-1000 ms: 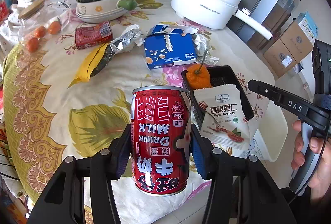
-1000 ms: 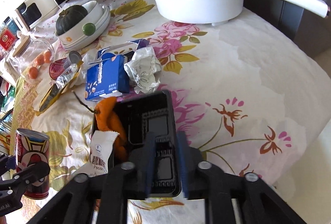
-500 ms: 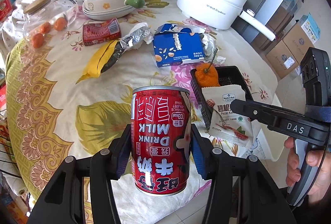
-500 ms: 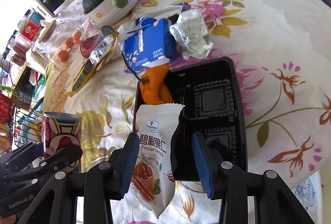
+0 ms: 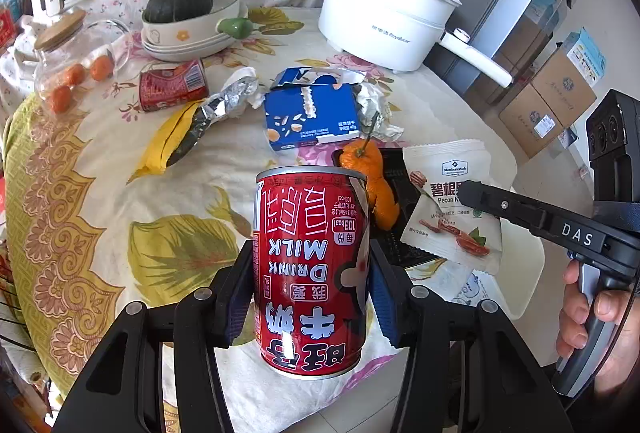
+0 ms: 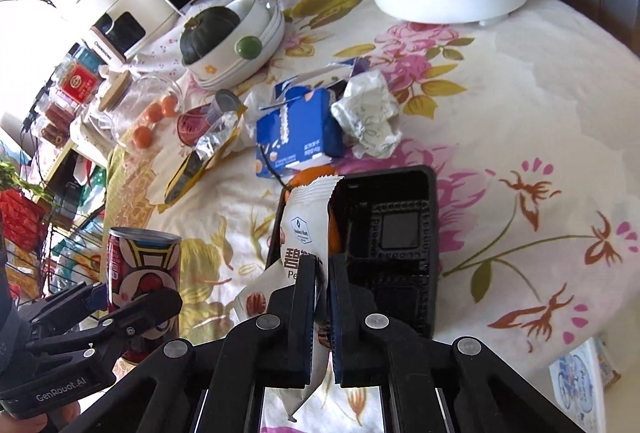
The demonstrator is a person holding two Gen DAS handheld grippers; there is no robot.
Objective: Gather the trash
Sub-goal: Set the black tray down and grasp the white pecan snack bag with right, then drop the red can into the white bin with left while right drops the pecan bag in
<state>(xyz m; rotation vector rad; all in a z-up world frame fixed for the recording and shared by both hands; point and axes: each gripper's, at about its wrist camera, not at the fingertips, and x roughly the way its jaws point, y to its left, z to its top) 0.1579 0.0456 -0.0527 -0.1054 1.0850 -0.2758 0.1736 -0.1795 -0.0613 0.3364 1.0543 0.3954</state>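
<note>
My left gripper (image 5: 312, 289) is shut on a red milk drink can (image 5: 312, 265), held upright above the table's near edge; the can also shows in the right wrist view (image 6: 142, 265). My right gripper (image 6: 323, 273) is shut on a white pecan kernel packet (image 6: 306, 229), lifted over the left side of the black plastic tray (image 6: 400, 233). The packet (image 5: 448, 201) shows in the left wrist view too, hanging from the right gripper. An orange peel (image 5: 372, 185) lies in the tray's far left corner.
More trash lies on the flowered tablecloth: a blue carton (image 5: 312, 117), crumpled paper (image 6: 368, 113), a yellow foil wrapper (image 5: 188, 129), a second red can (image 5: 172, 85). A white electric pot (image 5: 384, 21), a bowl with a squash (image 5: 188, 17) and a glass jar (image 5: 72, 65) stand behind.
My right gripper opened, shifted from the tray to the packet, shut on it and lifted it. The left gripper kept the can and rose slightly.
</note>
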